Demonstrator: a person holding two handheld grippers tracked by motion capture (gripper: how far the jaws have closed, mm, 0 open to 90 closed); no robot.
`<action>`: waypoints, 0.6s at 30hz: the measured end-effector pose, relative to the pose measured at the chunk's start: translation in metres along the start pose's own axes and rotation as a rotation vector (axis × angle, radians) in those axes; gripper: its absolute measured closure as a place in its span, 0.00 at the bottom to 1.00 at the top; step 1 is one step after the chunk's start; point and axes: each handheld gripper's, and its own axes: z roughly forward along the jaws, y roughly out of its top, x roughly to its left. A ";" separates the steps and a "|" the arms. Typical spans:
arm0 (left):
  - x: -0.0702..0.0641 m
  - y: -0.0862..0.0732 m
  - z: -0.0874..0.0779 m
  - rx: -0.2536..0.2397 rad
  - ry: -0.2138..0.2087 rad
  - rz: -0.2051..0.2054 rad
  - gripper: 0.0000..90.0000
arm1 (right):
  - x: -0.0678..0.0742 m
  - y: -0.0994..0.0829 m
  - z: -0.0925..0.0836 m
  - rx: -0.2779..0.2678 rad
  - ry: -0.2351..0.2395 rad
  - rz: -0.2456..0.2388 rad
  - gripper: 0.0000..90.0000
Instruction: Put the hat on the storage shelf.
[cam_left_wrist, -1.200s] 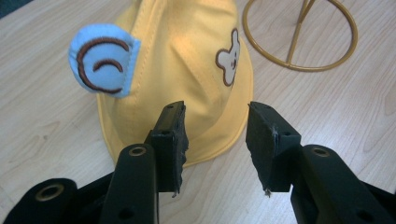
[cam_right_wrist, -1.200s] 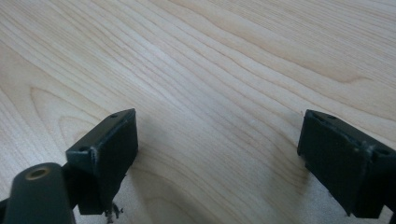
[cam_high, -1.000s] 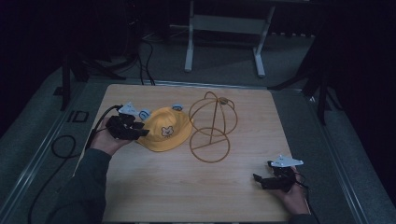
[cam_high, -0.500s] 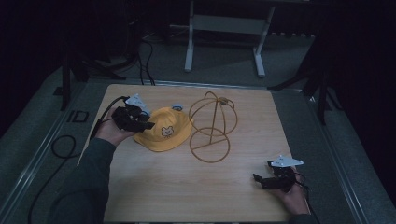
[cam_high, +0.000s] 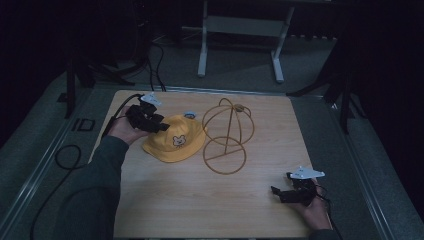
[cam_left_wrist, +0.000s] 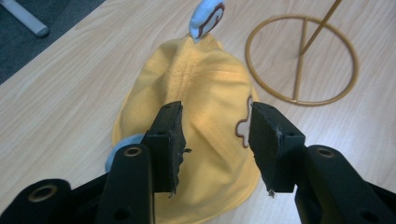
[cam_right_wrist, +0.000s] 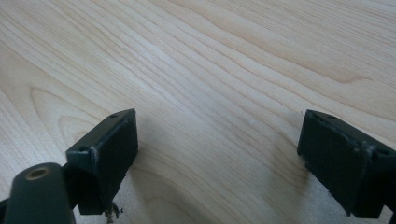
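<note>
Right gripper, lower right of the high view, rests low over the wooden table in the person's hand, its jaws spread wide; the right gripper view shows bare wood grain between them. Left gripper, at the left of the high view above centre, is held just above the near edge of the yellow hat. Its jaws have just been opening and now stand apart; in the left gripper view the hat's crown lies below and between them, with neither pad pressing on the fabric. The hat lies flat on the table, left of centre in the high view, a small bear patch on its front and a pale blue ear tab at its far edge. Just to the right of the hat, and close against its brim, stands a gold wire hat stand: a round base ring, an upright rod and a domed cage on top. Beyond the table, at the top of the frame, are the grey legs of a metal frame.
</note>
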 end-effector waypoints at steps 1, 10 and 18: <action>0.000 0.002 0.002 0.008 0.002 0.003 0.60 | 0.000 0.000 0.000 0.000 0.000 -0.001 0.13; 0.005 0.016 0.018 0.039 0.017 0.026 0.54 | 0.000 0.000 0.000 0.000 0.000 0.000 0.13; 0.010 0.024 0.032 0.092 0.030 0.058 0.52 | 0.000 0.000 0.000 0.000 0.000 -0.001 0.13</action>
